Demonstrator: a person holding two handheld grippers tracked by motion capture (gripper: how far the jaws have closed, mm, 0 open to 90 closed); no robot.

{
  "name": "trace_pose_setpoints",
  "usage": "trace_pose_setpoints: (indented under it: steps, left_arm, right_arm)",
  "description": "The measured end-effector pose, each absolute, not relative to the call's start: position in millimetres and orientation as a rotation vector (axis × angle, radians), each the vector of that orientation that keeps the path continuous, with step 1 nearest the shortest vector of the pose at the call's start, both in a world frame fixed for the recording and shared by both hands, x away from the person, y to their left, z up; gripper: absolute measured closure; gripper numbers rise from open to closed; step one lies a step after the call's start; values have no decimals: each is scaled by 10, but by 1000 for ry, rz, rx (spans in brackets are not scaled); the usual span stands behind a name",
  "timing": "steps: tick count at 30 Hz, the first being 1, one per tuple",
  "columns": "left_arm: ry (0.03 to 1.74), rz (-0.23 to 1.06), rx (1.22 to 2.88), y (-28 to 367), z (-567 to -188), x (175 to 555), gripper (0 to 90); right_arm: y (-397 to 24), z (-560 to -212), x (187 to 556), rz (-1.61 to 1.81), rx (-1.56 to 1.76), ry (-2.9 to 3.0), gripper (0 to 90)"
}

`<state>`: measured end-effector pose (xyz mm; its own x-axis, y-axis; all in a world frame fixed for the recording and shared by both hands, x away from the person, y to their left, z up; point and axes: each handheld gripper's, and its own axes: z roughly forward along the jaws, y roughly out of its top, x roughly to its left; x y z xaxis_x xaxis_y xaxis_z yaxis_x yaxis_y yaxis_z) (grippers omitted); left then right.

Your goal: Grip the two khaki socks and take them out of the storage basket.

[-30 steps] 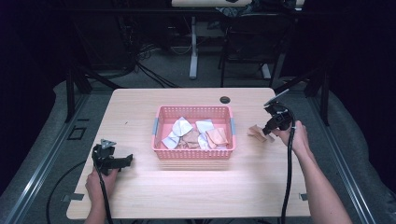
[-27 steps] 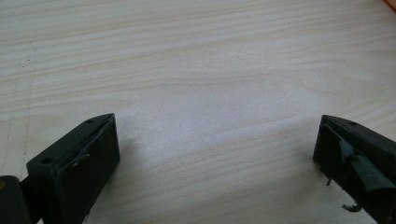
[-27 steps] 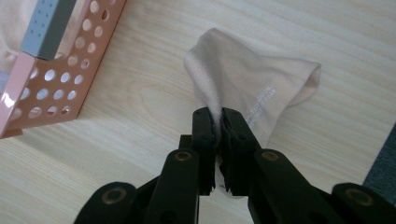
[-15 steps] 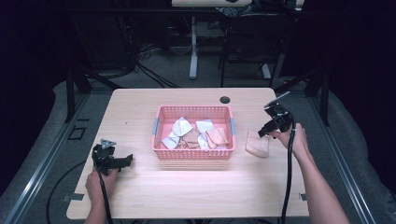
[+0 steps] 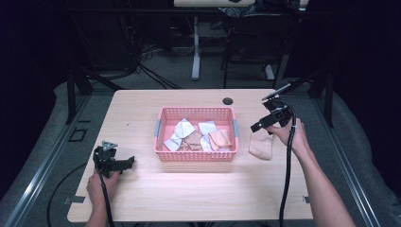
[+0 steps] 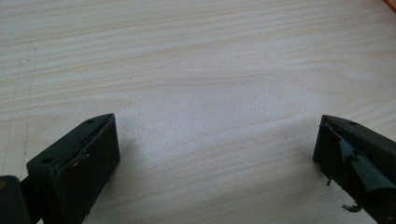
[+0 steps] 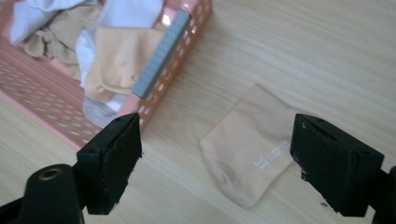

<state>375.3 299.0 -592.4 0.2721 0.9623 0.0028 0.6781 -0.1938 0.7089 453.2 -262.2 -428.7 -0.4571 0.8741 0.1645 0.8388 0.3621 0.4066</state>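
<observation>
A pink basket (image 5: 196, 110) stands mid-table with several white, tan and peach socks (image 5: 198, 137) piled in it. One peach sock (image 5: 261, 144) lies flat on the table just right of the basket. My right gripper (image 5: 257, 126) hovers above that sock; its jaws have just been opening and nothing is between them. In the right gripper view the peach sock (image 7: 247, 154) lies on the wood below the spread jaws of the right gripper (image 7: 217, 135), beside the basket (image 7: 42, 88). My left gripper (image 5: 128, 162) rests open at the table's front left, over bare wood in the left gripper view (image 6: 215, 135).
The wooden table (image 5: 198, 194) has a small black round grommet (image 5: 228, 100) behind the basket. The basket has a grey handle (image 7: 161, 51) on the side facing the loose sock. Beyond the far edge stand a desk leg and cables on the floor.
The right gripper, which held the peach sock a second ago, let it go and rose. The sock now lies on the table right of the basket. The left gripper stayed put.
</observation>
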Motion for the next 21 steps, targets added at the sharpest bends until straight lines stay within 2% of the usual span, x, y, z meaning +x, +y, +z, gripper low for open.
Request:
trace_pose_setpoints:
  steps: [8, 21]
  left_arm:
    - [1474, 616, 1950, 2990, -5925, 3753, 2]
    - [1474, 615, 1951, 2991, -5924, 3753, 3]
  right_arm:
    - [-2315, -4144, 4550, 739, 1502, 2557, 138]
    - [-1829, -4122, 4634, 764, 1390, 2619, 140]
